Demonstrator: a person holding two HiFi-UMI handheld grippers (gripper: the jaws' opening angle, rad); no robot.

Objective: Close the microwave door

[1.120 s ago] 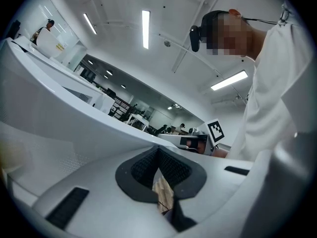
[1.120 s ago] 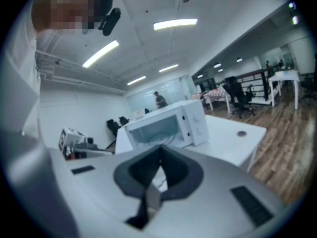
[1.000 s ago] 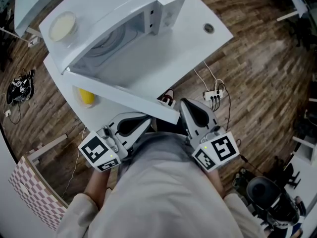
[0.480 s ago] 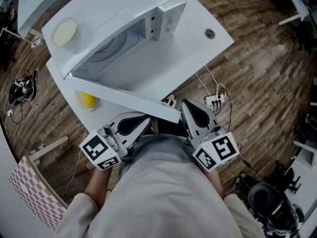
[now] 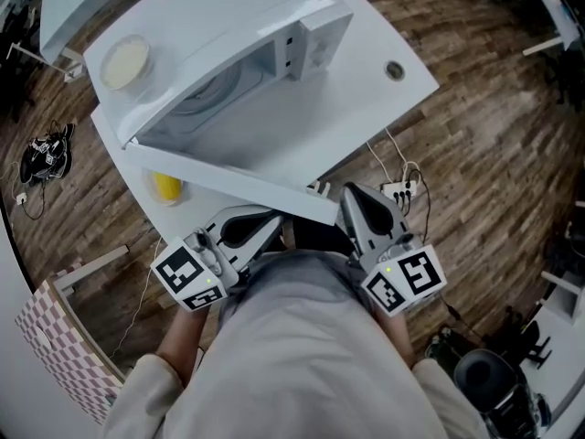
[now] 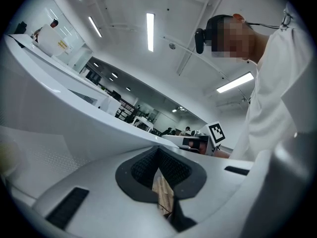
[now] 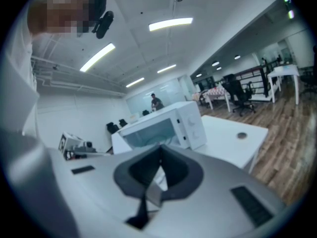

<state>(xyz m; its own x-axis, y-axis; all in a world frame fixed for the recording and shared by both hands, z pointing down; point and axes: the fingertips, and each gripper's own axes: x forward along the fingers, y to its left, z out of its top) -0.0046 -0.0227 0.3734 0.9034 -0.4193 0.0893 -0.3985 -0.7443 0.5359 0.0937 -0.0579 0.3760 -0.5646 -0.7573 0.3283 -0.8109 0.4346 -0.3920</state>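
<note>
Left claw (image 5: 270, 223) and right claw (image 5: 351, 195) stay shut.

Half hidden under door (image 5: 228, 183): yellow thing (image 5: 166, 187), unidentifiable. Cut by frame edge: checkered box (image 5: 55, 355) at 8 o'clock, chair (image 5: 489, 387) at 5 o'clock. Too small to make out, right gripper view: far person (image 7: 156, 102).

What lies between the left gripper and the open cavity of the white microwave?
An open white door, swung outward, lies between the left gripper and its white microwave; the head view shows this.
</note>
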